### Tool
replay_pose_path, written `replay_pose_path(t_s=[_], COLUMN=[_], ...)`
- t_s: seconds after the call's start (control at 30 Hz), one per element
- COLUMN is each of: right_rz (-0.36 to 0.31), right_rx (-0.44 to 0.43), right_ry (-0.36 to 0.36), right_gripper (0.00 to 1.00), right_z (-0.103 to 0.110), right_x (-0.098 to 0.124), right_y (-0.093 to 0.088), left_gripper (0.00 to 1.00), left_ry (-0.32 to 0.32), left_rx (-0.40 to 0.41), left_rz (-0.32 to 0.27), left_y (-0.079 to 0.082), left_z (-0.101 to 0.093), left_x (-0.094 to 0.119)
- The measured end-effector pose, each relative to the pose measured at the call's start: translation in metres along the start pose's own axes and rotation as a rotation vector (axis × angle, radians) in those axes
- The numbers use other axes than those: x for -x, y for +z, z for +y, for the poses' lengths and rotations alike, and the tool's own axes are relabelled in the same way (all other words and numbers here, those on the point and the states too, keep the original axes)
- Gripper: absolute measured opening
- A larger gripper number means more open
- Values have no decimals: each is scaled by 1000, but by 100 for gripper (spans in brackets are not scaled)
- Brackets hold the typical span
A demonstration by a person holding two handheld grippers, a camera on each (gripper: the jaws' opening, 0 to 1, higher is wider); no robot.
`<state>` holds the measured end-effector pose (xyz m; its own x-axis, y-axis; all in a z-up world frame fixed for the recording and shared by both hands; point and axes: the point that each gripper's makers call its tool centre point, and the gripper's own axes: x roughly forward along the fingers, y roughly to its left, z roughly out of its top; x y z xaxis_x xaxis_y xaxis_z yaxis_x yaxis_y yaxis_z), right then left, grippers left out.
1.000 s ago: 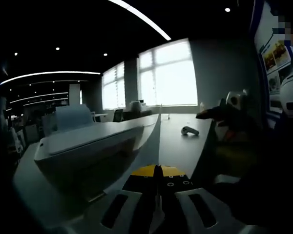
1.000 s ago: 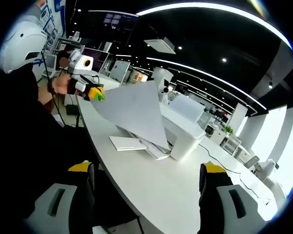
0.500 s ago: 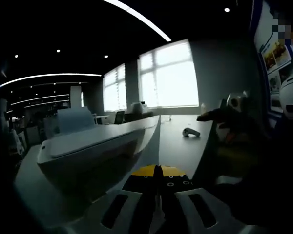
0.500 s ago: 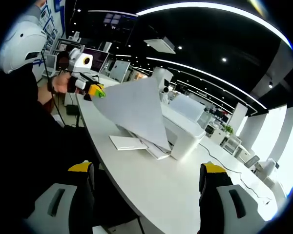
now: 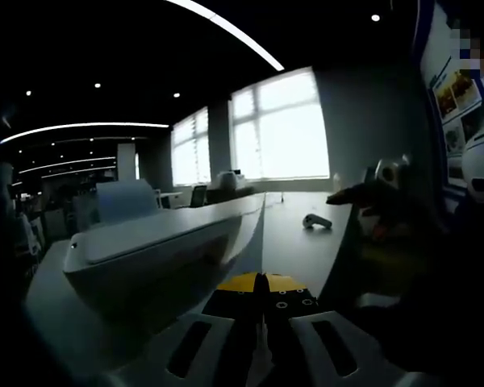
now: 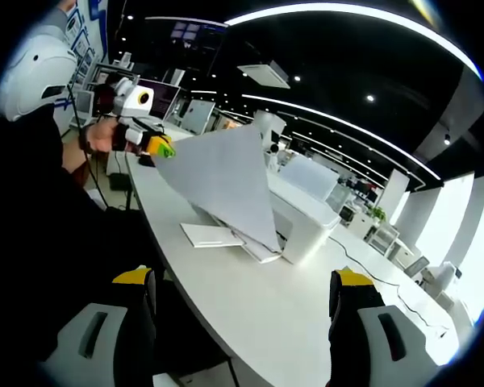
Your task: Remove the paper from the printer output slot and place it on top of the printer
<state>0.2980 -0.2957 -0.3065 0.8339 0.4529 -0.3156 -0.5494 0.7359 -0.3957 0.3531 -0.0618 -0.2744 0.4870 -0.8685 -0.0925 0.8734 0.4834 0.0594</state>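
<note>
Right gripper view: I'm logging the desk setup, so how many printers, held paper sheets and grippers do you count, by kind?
Printer: 1
Held paper sheet: 1
Grippers: 2, the left gripper shut on the sheet's corner, and the right gripper open, its jaws wide apart
Total: 4

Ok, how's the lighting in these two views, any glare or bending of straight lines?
Left gripper view: the bright window is blown out, leaving the printer dim and backlit. Right gripper view: evenly lit, the paper and printer clear, but the fisheye curves the ceiling light strips and the table edge.
</note>
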Motion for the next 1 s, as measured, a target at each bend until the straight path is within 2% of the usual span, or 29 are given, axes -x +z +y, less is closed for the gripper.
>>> replay_pose_path(t_s=[1.0], right_rz=[0], right_rx=[4], right_ry=[-2], right_gripper=[84], right_z=[0], right_x=[0], right_y=[2], left_gripper=[6], left_ry=[3], left_rx=[1], left_rz=[-26], left_y=[15], left_z=[3], left_x=[4])
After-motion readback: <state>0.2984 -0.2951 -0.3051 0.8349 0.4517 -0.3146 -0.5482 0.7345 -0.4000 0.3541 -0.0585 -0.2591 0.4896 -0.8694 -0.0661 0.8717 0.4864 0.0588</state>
